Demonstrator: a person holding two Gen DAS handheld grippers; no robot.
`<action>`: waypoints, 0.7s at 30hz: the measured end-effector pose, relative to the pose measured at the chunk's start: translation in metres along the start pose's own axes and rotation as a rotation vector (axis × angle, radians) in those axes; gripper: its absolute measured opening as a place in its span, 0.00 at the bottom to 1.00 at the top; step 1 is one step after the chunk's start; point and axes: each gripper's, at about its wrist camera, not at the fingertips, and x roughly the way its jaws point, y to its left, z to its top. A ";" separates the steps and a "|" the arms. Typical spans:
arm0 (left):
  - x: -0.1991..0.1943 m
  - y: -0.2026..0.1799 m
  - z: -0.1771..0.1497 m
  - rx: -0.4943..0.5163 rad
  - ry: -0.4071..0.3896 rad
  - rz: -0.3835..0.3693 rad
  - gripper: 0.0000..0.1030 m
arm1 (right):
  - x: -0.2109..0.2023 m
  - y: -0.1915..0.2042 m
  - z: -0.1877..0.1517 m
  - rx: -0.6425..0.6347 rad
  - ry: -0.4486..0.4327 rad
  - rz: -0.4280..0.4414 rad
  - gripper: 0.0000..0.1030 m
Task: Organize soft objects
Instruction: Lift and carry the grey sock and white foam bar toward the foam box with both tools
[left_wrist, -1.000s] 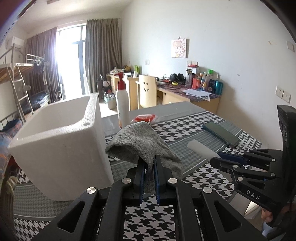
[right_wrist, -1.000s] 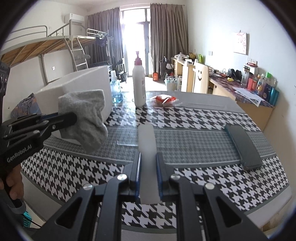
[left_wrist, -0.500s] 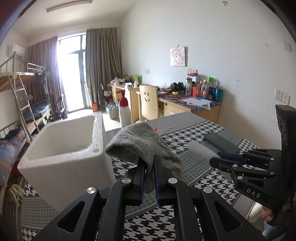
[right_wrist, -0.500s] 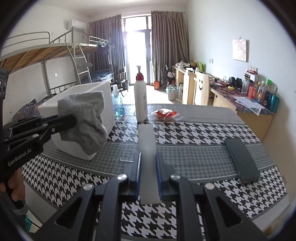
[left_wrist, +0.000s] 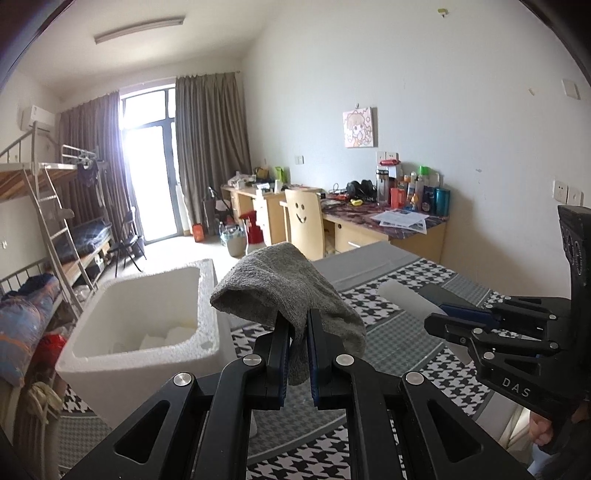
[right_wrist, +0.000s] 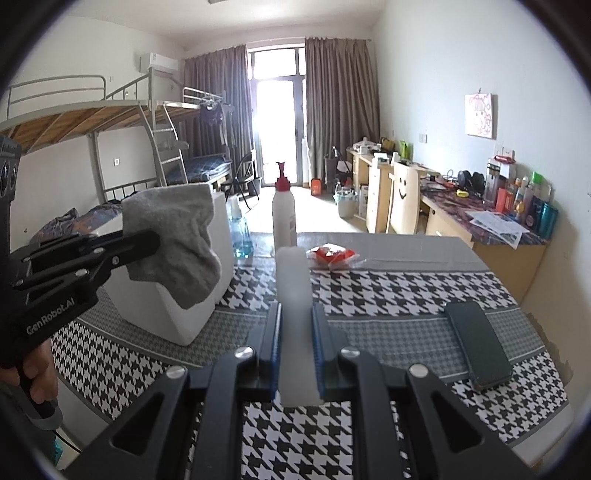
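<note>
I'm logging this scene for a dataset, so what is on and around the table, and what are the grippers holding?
sock: 1, grey, held above the table
foam strip: 1, white, held above the table
foam box: 1, white, table's left side
pump bottle: 1, white with red top, far edge
blue bottle: 1, beside the box
red packet: 1, far edge
dark case: 1, table's right side
left gripper: shut on sock
right gripper: shut on foam strip

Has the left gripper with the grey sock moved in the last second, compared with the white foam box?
Yes. The left gripper, shut on the grey sock, has risen: the white foam box now sits lower in the left wrist view and its inside shows.
</note>
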 end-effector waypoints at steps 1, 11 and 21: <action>0.001 0.000 0.002 -0.002 -0.003 0.004 0.10 | -0.001 -0.001 0.001 0.004 -0.008 0.003 0.18; 0.002 0.004 0.019 -0.014 -0.042 0.025 0.10 | -0.001 -0.005 0.016 0.021 -0.064 0.025 0.18; 0.006 0.011 0.029 -0.031 -0.059 0.059 0.10 | 0.004 -0.007 0.032 0.030 -0.096 0.043 0.18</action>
